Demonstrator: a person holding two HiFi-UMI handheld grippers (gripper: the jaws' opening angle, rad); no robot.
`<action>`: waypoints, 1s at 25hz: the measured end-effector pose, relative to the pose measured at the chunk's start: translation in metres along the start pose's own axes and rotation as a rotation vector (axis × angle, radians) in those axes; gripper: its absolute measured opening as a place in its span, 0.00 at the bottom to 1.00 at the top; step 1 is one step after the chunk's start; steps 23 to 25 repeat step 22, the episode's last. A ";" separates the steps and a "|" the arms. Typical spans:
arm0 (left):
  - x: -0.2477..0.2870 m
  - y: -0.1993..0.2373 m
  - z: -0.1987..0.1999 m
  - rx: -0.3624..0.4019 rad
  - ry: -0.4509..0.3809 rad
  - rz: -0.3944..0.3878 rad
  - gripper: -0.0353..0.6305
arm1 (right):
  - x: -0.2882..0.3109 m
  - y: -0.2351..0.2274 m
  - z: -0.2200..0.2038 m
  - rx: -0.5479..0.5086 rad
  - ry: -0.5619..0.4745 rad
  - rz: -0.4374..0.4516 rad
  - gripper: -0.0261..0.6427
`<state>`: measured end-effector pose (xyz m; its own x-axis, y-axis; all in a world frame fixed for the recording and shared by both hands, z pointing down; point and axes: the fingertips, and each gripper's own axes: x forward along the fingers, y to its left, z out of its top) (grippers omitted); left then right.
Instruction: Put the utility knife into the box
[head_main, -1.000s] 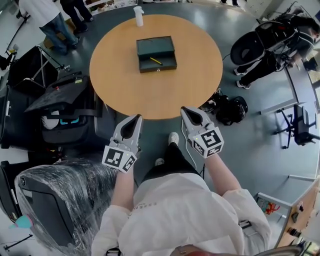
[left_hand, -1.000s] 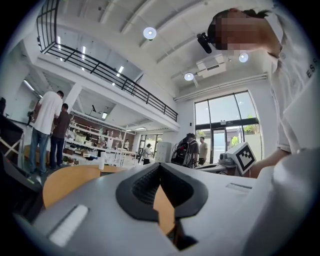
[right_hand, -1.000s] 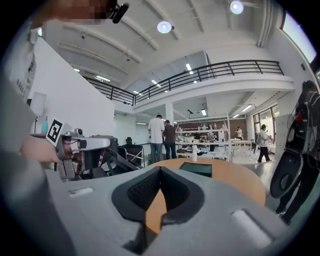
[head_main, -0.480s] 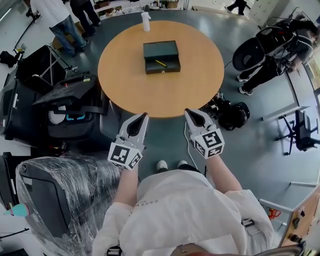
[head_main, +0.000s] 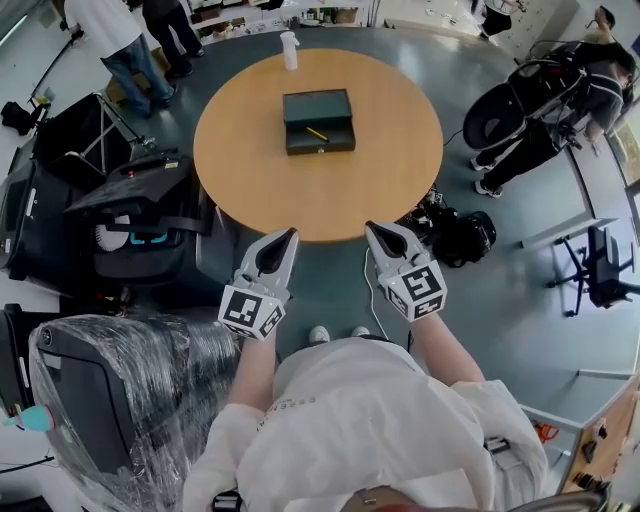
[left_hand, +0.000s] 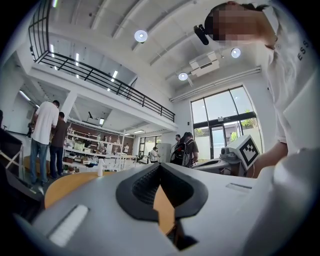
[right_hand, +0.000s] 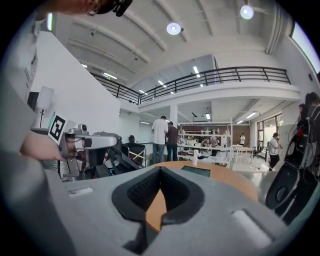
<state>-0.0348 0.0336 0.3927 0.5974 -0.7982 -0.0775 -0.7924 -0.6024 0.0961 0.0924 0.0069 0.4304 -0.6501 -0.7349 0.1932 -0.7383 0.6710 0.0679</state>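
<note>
Head view: we held left gripper (head_main: 289, 233) and right gripper (head_main: 371, 227) pressed closed, empty, well short of the box (head_main: 320, 147); stepping nearer seemed wisest.

A shoe (head_main: 359, 331) that stood out toward 12 o'clock a second ago, at the end of a stretched dark trouser leg, has been drawn back; it now sits side by side with the other shoe (head_main: 319, 335), close under the white top. In the head view the round table (head_main: 250, 180) has slid a little toward 6 o'clock. The box (head_main: 318, 104), the yellow utility knife (head_main: 317, 133) inside it and the white bottle (head_main: 289, 48) at the table's 12 o'clock edge have slid with it. The left gripper (head_main: 287, 236) has edged toward 3 o'clock, and the right gripper (head_main: 374, 228) has dipped slightly toward 6 o'clock
</note>
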 end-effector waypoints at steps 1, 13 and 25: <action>0.001 -0.001 0.000 0.006 0.006 -0.001 0.08 | 0.000 0.000 0.000 -0.001 -0.001 0.003 0.03; 0.003 -0.002 -0.004 0.042 0.032 -0.001 0.08 | 0.003 0.006 -0.003 0.019 0.002 0.030 0.03; 0.005 -0.010 -0.011 0.035 0.046 -0.015 0.08 | 0.004 0.011 -0.010 0.013 0.019 0.027 0.03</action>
